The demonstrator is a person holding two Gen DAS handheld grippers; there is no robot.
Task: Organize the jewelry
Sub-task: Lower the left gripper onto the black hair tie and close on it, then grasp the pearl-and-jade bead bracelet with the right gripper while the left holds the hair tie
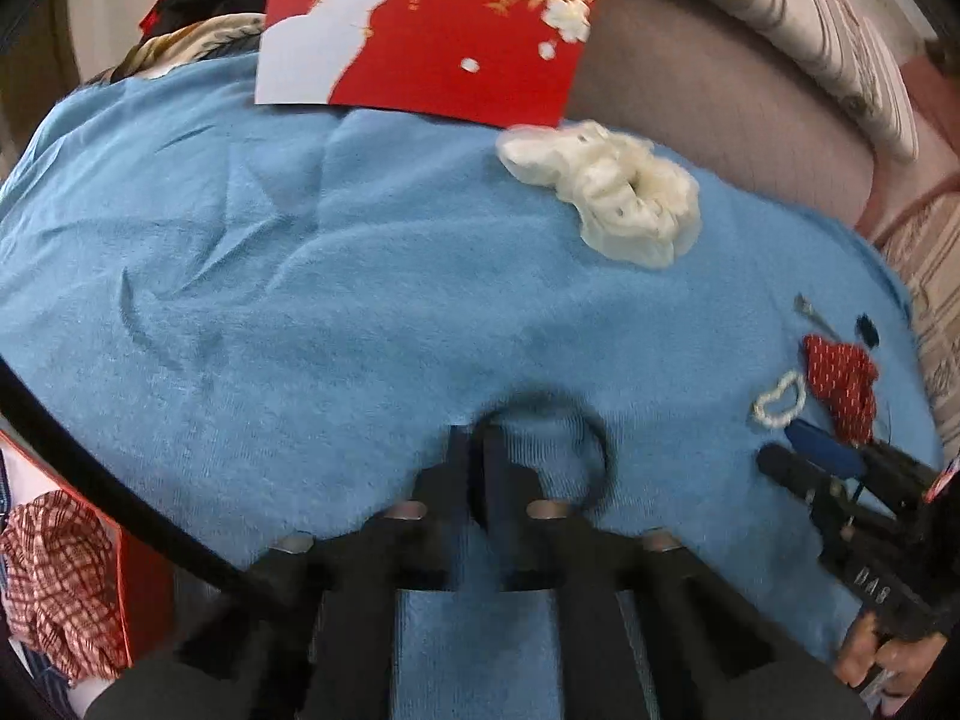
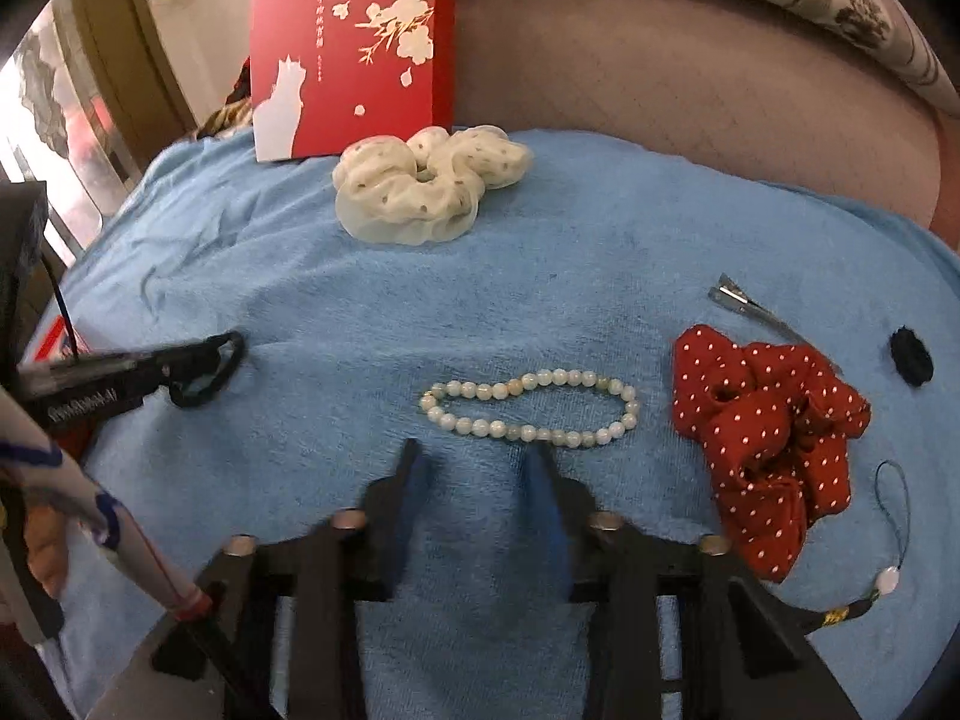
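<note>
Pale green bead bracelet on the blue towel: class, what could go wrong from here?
1. The right tool sits open just short of the pale green bead bracelet; round beads might slip out.
2. The left tool, shut on the thin black hair tie, may snag the blue towel.

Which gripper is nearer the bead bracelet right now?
Right. The right gripper hovers just short of the bead bracelet, jaws apart with nothing between them. The left gripper is off to the bracelet's left, shut on a black hair tie.

Both wrist views near; share blue towel.
</note>
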